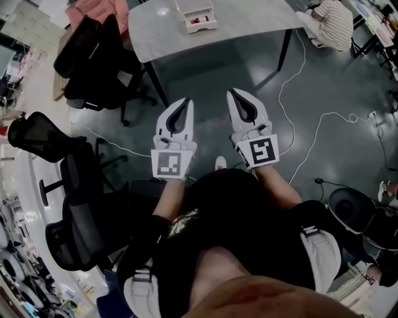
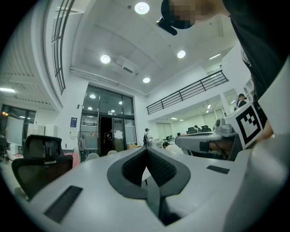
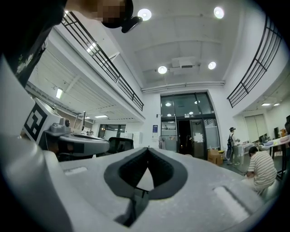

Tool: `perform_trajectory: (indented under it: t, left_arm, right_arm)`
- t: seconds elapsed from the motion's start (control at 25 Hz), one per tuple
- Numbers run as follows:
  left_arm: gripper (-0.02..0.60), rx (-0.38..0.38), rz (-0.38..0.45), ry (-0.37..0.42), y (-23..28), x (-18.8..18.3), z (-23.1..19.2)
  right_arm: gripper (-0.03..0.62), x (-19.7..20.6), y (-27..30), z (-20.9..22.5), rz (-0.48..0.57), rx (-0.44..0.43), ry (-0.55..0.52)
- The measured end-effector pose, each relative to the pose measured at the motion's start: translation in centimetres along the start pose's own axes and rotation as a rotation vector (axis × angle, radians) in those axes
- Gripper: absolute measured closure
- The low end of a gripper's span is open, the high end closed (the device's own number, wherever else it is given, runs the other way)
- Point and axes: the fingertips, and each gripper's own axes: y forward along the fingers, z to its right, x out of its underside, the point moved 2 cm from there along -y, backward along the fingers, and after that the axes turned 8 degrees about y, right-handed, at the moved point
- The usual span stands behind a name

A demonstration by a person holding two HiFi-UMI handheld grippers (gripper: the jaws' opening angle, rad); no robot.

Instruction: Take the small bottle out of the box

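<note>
counter (image 1: 249,18): pale grey stone-look top, rounded corner, thin dark legs | box (image 1: 198,15): white, rectangular, open, set back from the counter's near edge; red bit inside, small bottle too small to tell | left tongs (image 1: 183,105): white shell, ribbed dark pads, clenched, empty | right tongs (image 1: 236,98): likewise clenched, empty | marker cubes (image 1: 169,163): black-and-white square patterns

Grey table (image 1: 249,25) and black office chairs (image 1: 93,59) on dark polished floor (image 1: 336,81)

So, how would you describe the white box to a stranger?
Find the light grey rectangular table at the top of the head view. On it stands a small white open box, the only thing seen there, with something red inside.
</note>
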Motion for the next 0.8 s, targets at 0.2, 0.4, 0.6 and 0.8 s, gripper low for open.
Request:
perform_trajectory:
  t: [0.2,0.4,0.6,0.8]
  left_arm:
    - [0.571,-0.009,-0.013,0.018,1.4,-0.1,-0.3]
    - [0.571,-0.017,-0.032,0.02,2.2,0.4,-0.1]
    - [0.571,-0.008,-0.028,0.025,3.1,0.9,0.0]
    - [0.571,0.004,-0.014,0.019,4.8,1.6,-0.3]
  right_arm:
    - [0.599,-0.1,1.2,1.3,0.007,-0.015,0.004]
    - [0.599,0.5,1.1,2.3,0.004,-0.012,0.021]
    - [0.599,1.3,1.4,3.2,-0.01,-0.002,0.023]
    - [0.599,2.0,2.5,4.6,-0.018,0.012,0.013]
